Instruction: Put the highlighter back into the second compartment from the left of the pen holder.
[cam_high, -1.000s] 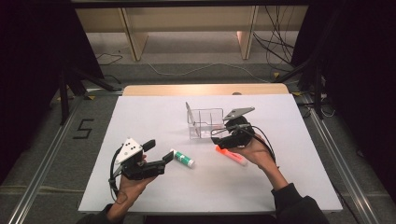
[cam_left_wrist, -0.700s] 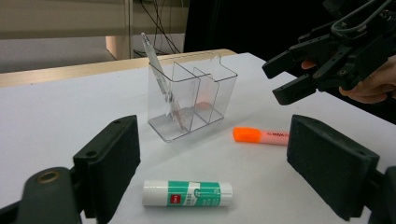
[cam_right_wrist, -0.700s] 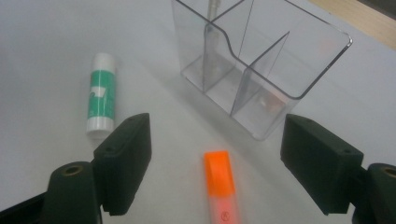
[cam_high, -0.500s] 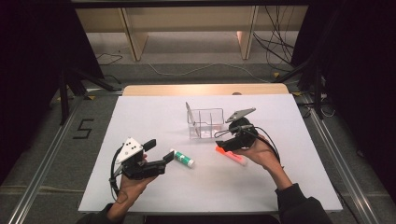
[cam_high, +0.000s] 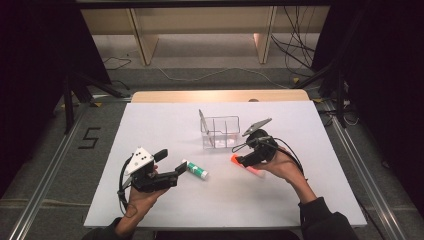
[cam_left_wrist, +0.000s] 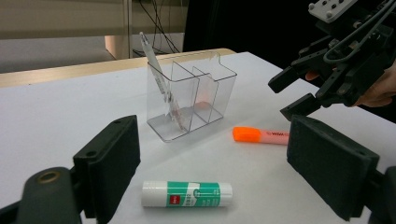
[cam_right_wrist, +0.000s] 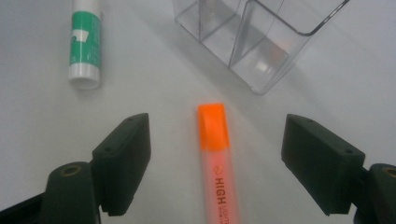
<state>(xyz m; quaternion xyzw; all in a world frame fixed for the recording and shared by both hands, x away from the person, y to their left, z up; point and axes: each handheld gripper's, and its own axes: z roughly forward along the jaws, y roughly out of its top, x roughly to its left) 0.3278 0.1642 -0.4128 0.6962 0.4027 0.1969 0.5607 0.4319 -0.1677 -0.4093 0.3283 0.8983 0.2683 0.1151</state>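
The right gripper (cam_right_wrist: 215, 163) hangs wide open over the orange highlighter (cam_right_wrist: 217, 158) lying flat on the tabletop (cam_high: 300, 200); the left gripper (cam_left_wrist: 212, 172), open and empty, faces the glue stick (cam_left_wrist: 187, 193).

orange highlighter (cam_right_wrist: 215, 154), green-white glue stick (cam_left_wrist: 187, 194)
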